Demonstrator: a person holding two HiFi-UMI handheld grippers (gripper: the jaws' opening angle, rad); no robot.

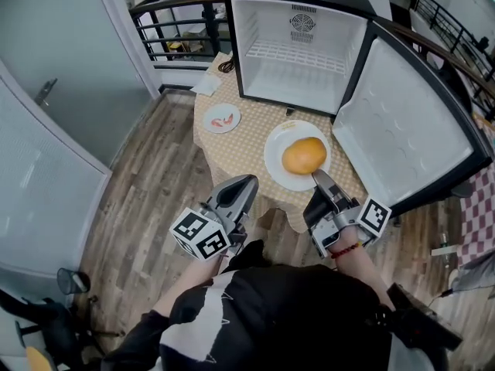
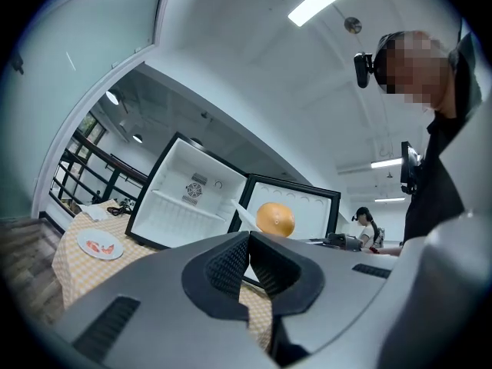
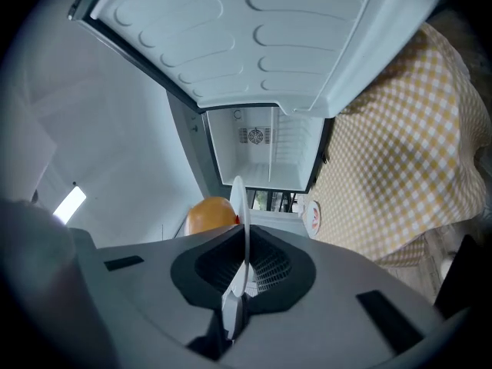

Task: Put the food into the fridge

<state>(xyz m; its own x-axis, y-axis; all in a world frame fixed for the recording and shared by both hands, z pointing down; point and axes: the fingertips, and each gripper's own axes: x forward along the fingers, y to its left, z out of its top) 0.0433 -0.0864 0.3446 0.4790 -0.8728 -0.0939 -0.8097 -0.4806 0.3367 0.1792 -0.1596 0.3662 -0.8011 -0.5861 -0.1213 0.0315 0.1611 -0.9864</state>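
Indoors, the fridge (image 1: 298,52) tops a checked-cloth table (image 1: 247,141) on wood flooring (image 1: 155,176).

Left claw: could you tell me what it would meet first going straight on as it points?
Probably the plate with the orange, held by the right claw; depth is unclear.

The red food (image 1: 228,117) on the small plate (image 1: 207,122) is too small to identify, and the fridge (image 1: 302,76) is cropped at the top.
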